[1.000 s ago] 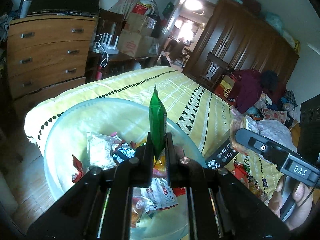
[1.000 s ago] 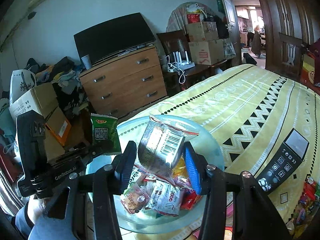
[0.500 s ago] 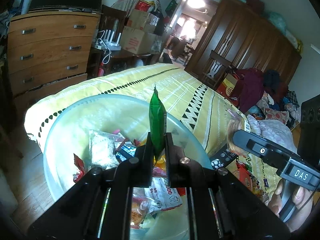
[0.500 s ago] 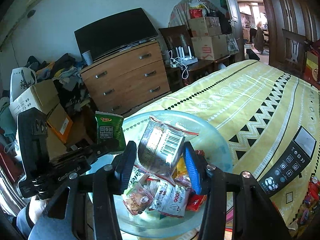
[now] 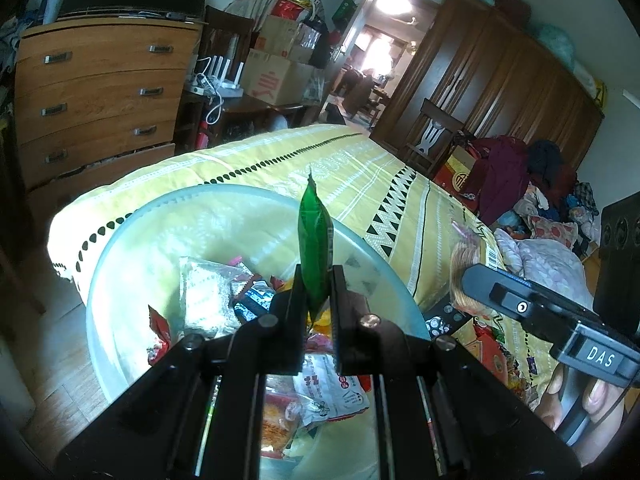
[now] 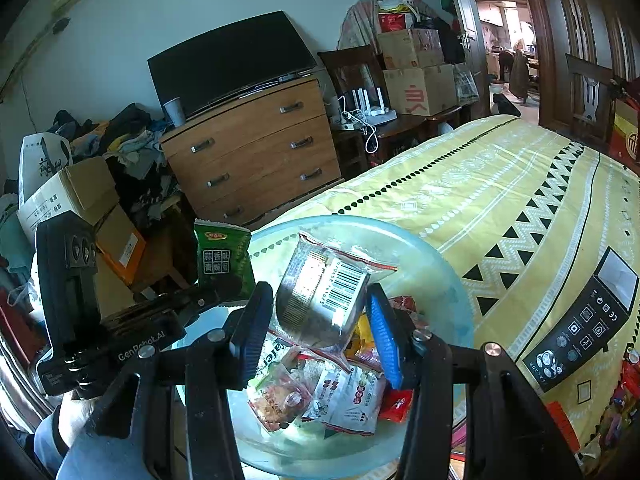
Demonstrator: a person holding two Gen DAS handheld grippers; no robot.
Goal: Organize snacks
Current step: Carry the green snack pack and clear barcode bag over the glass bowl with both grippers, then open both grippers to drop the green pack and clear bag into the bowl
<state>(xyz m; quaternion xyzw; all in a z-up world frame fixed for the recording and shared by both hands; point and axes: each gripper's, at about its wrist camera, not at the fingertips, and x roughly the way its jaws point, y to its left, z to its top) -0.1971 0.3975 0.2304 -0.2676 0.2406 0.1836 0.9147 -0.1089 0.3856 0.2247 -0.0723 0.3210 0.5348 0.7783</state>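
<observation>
A green packet [image 5: 316, 240] stands upright, edge-on, and a silver barcoded packet [image 6: 324, 296] tilts, both above a clear bowl [image 6: 448, 280] of mixed snack packets [image 6: 344, 396] on the bed.

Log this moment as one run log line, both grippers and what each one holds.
left gripper: shut on green packet | right gripper: shut on clear wafer pack | both above bowl

— Where do your two cameras look from?
— Each sits close behind its own hand-held gripper, tilted down over the bowl [image 5: 120, 264] on the bed [image 5: 360, 176].
— What do they share?
— Bowl [image 6: 448, 280], bed [image 6: 520, 184], dresser [image 6: 256, 148], and each other's hand-held gripper.
</observation>
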